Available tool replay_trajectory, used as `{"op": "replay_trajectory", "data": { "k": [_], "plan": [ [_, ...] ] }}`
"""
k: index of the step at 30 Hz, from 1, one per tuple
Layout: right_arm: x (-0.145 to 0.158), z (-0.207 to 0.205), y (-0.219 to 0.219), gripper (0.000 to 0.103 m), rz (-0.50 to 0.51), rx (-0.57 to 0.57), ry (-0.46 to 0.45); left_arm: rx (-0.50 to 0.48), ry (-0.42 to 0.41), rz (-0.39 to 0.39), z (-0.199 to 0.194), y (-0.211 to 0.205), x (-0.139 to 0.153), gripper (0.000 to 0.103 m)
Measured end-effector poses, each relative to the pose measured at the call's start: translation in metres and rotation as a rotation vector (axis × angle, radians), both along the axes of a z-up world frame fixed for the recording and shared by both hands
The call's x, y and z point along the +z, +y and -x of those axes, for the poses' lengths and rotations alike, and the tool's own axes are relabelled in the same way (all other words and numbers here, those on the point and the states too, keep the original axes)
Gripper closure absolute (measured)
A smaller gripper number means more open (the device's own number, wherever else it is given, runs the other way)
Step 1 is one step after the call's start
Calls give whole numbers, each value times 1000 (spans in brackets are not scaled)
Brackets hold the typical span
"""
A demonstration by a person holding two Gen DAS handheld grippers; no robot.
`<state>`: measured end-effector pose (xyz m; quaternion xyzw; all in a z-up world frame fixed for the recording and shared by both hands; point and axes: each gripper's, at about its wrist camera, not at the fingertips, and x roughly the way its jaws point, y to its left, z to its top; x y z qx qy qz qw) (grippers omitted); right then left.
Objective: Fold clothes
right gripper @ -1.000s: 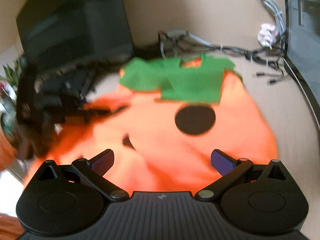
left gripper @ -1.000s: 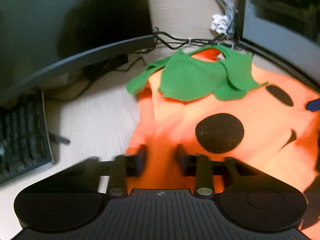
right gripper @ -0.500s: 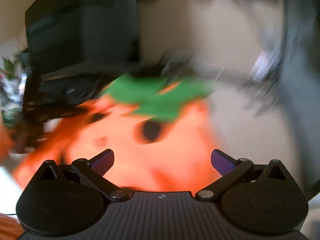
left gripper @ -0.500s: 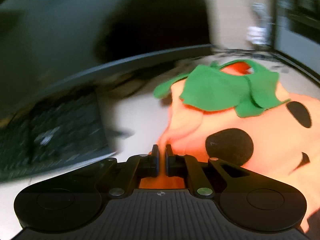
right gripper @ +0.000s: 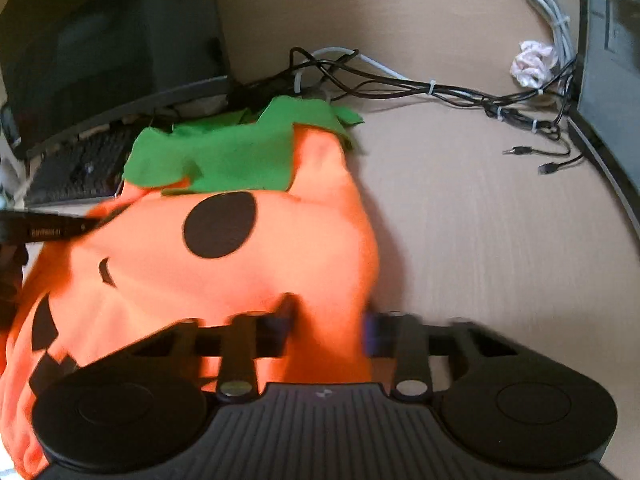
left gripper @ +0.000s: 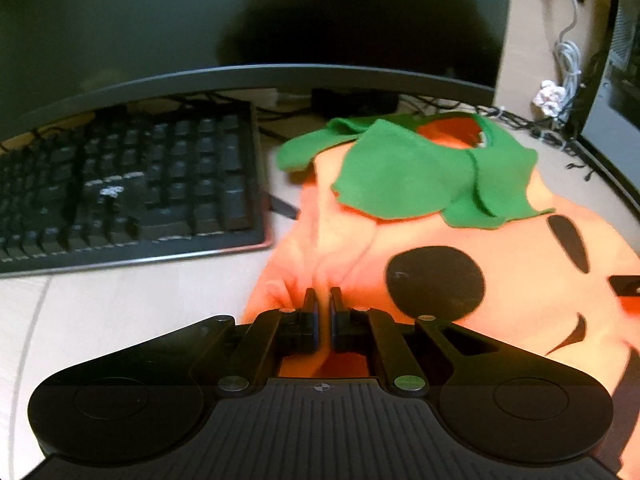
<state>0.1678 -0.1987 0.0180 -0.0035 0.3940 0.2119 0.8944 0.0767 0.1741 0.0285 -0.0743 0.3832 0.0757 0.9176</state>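
Left tool (left gripper: 324, 300): fingers together, clamped on the left edge of one orange pumpkin costume (left gripper: 500, 256). Right tool (right gripper: 326, 320): blurred fingers partly apart, a fold of the costume's right edge between them; whether they grip it cannot be told. The costume, with green leaf collar (left gripper: 412, 172), lies on a pale wood-grain tabletop (right gripper: 500, 220). Beyond: one black keyboard (left gripper: 128, 184), two dark monitors (left gripper: 160, 32), bundled cables (right gripper: 420, 88), one crumpled paper (right gripper: 534, 62).

Both units seen as matte black: ribbed centre housing, round discs either side, silver pivot screws on linkage arms; black pads on left gripper (left gripper: 324, 300), purple-blue pads noted on right gripper (right gripper: 326, 320), small crosshair mark printed at centre of housing edge.
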Motion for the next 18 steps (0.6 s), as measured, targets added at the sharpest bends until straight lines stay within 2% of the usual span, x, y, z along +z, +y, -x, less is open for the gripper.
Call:
{"op": "replay_trajectory", "data": {
  "k": [3,5,6,8,9,10,11,12,15,16,17,18],
  "plan": [
    [16,10,-29,88,88,-46,-62,-52,-17,54,-11,-27,4,97],
    [31,17,-48,88,193,-103,-139,-119,-49,56,-18,-57,14,97],
    [38,22,-53,87,233,-113,-187,-142,-74,32,-21,-69,22,97],
    [57,34,-56,86,261,-100,-280,-139,-113,-76,-30,-80,34,97],
    [63,38,-55,77,241,-83,-298,-135,-127,-123,-35,-84,38,96],
    [66,42,-51,71,216,-60,-302,-119,-112,-128,-40,-78,38,96],
    [65,45,-45,58,190,-33,-297,-102,-98,-130,-45,-73,38,94],
    [62,47,-38,53,168,-4,-287,-89,-89,-114,-46,-67,38,92],
    [33,45,-14,53,160,73,-221,-91,-107,-53,-30,-71,49,84],
    [25,42,-9,53,169,82,-205,-98,-116,-30,-23,-73,53,75],
    [17,38,-4,53,181,80,-197,-143,-141,18,-13,-82,59,58],
    [14,33,-2,53,181,75,-192,-190,-161,70,-6,-89,62,49]
  ]
}}
